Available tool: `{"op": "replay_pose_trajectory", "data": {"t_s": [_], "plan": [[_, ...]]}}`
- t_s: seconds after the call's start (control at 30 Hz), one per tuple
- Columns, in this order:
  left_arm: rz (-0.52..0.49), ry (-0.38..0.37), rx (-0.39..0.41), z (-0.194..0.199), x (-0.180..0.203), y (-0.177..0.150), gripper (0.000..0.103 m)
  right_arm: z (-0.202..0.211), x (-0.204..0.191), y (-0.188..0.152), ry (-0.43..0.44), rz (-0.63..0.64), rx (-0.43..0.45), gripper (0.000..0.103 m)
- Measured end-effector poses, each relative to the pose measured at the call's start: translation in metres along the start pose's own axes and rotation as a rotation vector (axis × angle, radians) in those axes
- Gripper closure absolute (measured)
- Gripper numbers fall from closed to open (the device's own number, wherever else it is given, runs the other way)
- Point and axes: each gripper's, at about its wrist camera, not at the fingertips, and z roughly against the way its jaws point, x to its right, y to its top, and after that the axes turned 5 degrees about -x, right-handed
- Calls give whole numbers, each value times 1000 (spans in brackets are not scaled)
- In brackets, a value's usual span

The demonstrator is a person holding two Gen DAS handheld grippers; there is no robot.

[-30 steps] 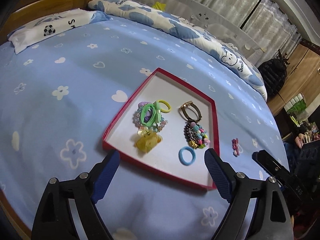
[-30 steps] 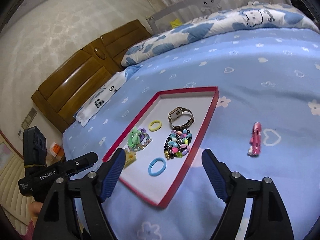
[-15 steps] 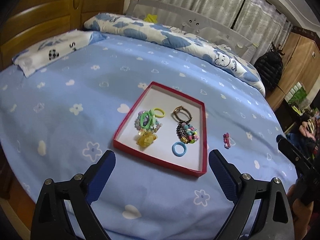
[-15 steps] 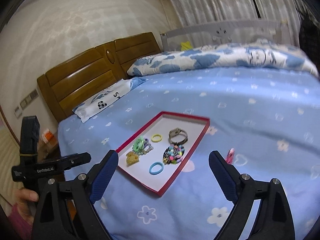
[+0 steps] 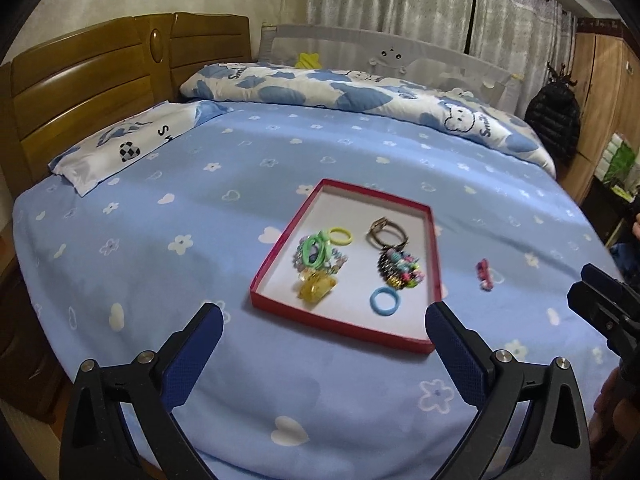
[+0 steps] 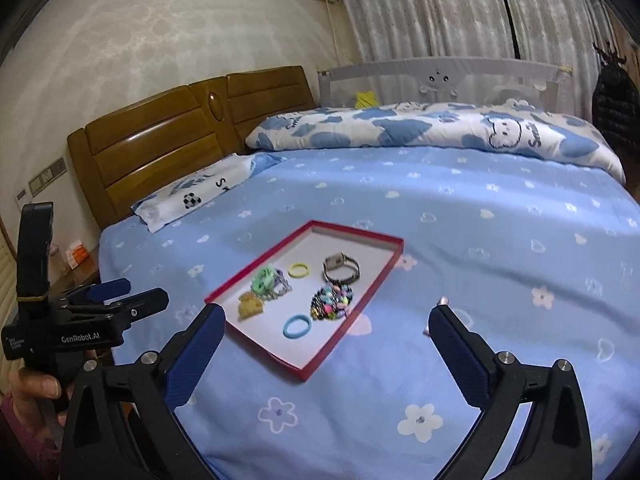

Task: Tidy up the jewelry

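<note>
A red-rimmed tray [image 5: 437,256] [image 6: 362,270] lies on the blue bedspread. It holds a blue hair tie [image 5: 384,300] [image 6: 297,326], a yellow hair tie [image 5: 339,236], a green tie on beads [image 5: 315,251], a yellow clip [image 5: 316,286], a beaded bracelet [image 5: 400,270] [image 6: 332,302] and a watch [image 5: 387,233] [image 6: 341,269]. A pink clip [image 5: 484,274] lies on the bed right of the tray; the right wrist view hides most of it behind a finger. My left gripper [image 5: 320,322] and right gripper [image 6: 326,332] are open, empty, held well back from the tray.
A wooden headboard [image 5: 80,92] and a pillow [image 5: 128,144] are at the left. A rolled blue-and-white quilt [image 5: 360,92] lies along the far side by a grey bed rail [image 5: 400,50]. A wardrobe [image 5: 600,92] stands at the right.
Both grippers have pulled back and up from the tray, so the whole bed is in view. Both stay open. The tray and its items have not moved.
</note>
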Motion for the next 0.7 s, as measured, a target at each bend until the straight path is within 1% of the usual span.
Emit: {"op": "replay_pose_trajectory", "data": {"t_s": [0.13, 0.37, 0.7], "plan": [[1, 15, 2, -8, 6, -8, 1, -12, 4, -13, -14, -4, -8, 1], [-25, 52, 10, -13, 12, -12, 1, -28, 7, -29, -28, -10, -42, 1], [-44, 56, 30, -12, 10, -17, 1, -38, 1, -43, -22, 12, -59, 1]]}}
